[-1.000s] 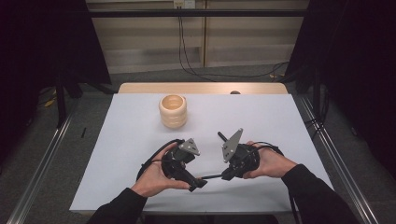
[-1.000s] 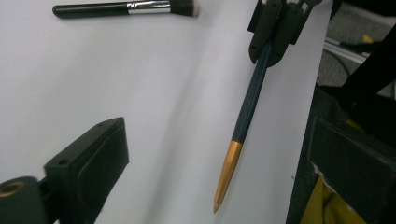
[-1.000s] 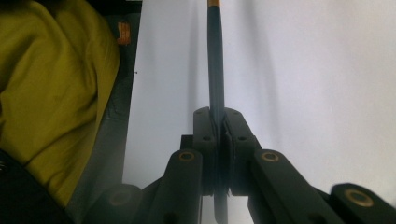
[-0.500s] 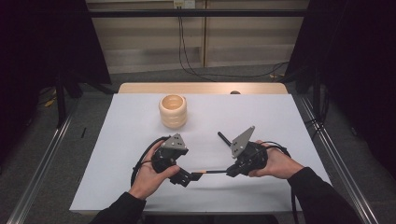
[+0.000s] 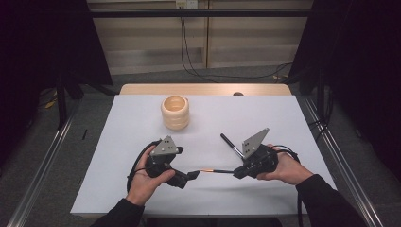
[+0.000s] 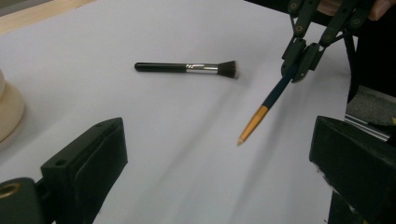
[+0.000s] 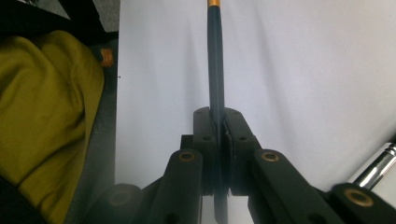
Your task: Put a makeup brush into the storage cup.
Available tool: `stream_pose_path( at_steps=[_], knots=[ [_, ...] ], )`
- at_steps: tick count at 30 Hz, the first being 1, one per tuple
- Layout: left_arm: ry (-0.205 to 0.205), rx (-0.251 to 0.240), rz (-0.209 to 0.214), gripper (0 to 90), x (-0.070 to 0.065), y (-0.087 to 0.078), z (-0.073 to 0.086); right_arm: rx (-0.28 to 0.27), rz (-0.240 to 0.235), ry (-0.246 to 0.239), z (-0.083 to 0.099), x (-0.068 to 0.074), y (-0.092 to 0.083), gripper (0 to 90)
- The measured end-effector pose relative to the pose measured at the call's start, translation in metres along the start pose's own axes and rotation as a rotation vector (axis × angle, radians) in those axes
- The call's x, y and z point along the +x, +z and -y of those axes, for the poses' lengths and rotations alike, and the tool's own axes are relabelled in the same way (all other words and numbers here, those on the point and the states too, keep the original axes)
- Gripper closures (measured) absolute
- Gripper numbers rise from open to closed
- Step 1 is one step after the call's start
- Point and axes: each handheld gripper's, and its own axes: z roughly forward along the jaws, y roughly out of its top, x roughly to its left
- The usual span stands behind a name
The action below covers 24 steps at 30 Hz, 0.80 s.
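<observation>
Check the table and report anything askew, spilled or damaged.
Nothing stands out. The makeup brush lies flat on the white table, the wooden holder stands upright, and the right gripper clamps a thin gold-banded brush.

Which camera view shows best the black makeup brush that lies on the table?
The left gripper view: the makeup brush lies whole, handle to bristles. The high view shows it small, partly hidden; the right gripper view shows just its metal ferrule at the edge.

White-covered table (image 5: 142,189); on it: ribbed wooden cup (image 5: 175,112) upright near back, black makeup brush (image 6: 187,68) lying flat.
</observation>
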Motion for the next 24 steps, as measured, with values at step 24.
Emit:
stream_pose_path(
  at_steps=[24],
  knots=[
    [0.000,-0.050,-0.044,4.0,-0.004,-0.004,0.003,-0.219,0.053,0.087,0.022,0.002,-0.001,84.6]
  ],
)
